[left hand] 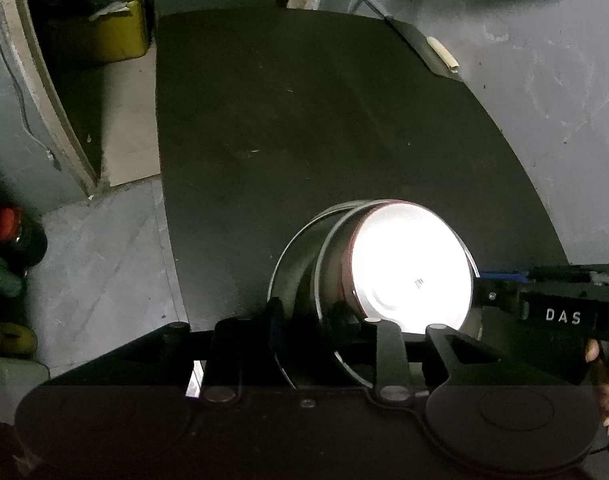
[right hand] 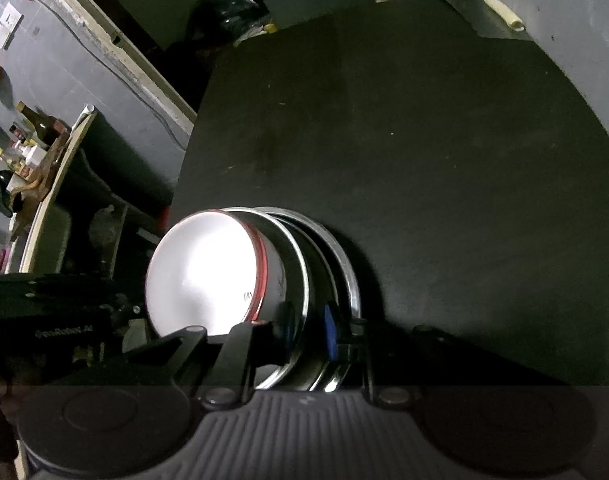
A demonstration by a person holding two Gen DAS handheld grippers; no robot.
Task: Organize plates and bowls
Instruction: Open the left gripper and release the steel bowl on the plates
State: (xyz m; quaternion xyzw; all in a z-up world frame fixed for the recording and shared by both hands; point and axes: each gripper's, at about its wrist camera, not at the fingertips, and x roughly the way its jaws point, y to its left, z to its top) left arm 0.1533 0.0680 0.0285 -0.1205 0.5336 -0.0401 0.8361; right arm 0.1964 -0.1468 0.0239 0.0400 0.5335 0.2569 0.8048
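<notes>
Steel bowls [left hand: 300, 264] nested, white red-rimmed bowl [left hand: 412, 268] innermost, on black table [left hand: 304, 120] | left gripper [left hand: 304, 320] fingers slightly apart, straddling rims | right gripper [right hand: 304, 328] clamped on rims

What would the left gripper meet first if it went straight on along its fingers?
Probably the steel rims of the nested bowls, already between the left gripper fingers; beyond them lies the dark table.

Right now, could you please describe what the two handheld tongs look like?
Both are black with flat linkage bars and round pivot bolts. The right tongs have a blue pad and a ribbed grey body; in the left view a white "DAS" label shows. The left tongs look plain black.
</notes>
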